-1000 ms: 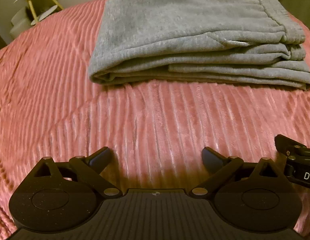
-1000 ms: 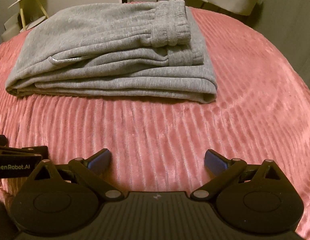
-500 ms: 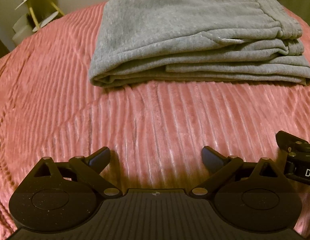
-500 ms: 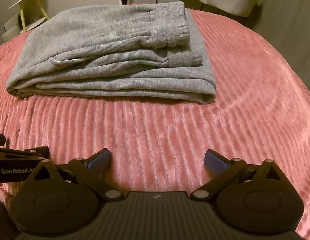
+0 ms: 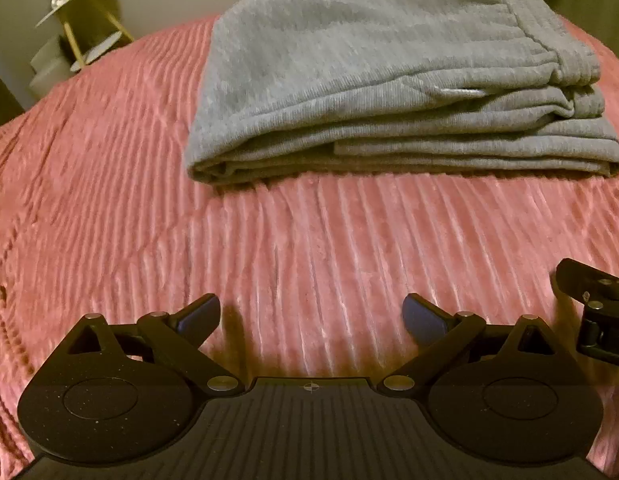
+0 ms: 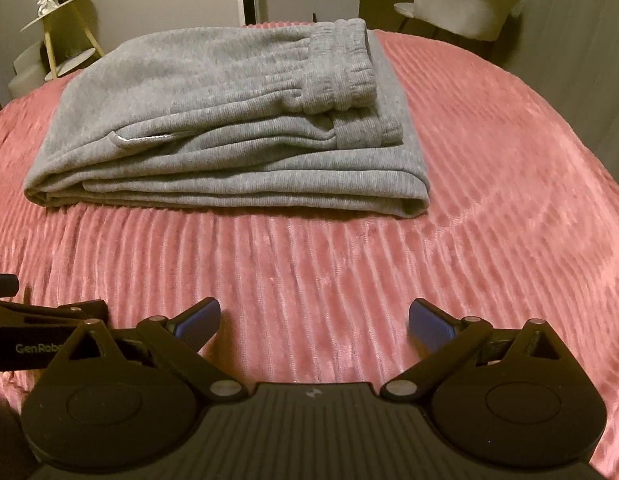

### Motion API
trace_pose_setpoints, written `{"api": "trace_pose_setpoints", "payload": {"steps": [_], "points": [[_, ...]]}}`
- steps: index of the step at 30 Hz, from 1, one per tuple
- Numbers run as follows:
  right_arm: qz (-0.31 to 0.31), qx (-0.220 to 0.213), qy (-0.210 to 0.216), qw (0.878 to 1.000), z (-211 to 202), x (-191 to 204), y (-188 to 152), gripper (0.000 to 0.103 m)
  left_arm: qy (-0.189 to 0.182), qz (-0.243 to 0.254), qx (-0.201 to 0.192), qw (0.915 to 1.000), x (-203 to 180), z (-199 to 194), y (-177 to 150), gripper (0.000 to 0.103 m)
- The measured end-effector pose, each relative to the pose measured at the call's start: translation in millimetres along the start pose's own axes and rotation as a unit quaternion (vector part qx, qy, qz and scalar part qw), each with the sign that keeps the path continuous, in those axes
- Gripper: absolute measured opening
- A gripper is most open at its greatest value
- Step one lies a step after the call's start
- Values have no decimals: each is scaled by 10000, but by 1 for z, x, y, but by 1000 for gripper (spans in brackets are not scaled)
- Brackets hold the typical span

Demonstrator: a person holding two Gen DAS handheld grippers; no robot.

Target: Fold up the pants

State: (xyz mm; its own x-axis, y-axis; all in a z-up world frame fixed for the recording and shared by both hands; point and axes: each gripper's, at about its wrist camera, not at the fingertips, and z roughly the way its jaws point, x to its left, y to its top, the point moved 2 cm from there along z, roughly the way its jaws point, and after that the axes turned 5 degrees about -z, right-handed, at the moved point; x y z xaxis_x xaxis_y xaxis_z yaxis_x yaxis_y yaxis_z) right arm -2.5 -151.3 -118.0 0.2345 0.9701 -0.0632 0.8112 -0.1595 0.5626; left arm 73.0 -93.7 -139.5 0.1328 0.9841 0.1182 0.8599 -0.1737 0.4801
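Gaping wide with nothing between the jaws: left gripper (image 5: 311, 316) and right gripper (image 6: 314, 320), held level and low over the pink ribbed bedspread (image 5: 109, 200), side by side, pointing forward. Well ahead of both, clear of the fingertips, gray pants (image 6: 229, 120) folded into a layered stack on the bed, elastic waistband (image 6: 341, 68) on top at the right. Beyond, a pale chair (image 6: 465, 4).

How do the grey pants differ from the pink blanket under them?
The grey pants lie folded into a stacked bundle of several layers; the pink blanket lies spread out in one sheet. The pants are a finely ribbed grey knit with a gathered waistband; the blanket is plush with broad raised ribs. The pants cover only part of the blanket. Both are soft cloth, and neither open gripper touches them.
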Motion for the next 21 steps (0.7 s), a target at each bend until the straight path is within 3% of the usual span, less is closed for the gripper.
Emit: {"api": "trace_pose_setpoints", "payload": {"steps": [21], "points": [[91,-211,119,9997,-7,0,2,101,-209,-94,-383,9990,5,-13,2,101]]}}
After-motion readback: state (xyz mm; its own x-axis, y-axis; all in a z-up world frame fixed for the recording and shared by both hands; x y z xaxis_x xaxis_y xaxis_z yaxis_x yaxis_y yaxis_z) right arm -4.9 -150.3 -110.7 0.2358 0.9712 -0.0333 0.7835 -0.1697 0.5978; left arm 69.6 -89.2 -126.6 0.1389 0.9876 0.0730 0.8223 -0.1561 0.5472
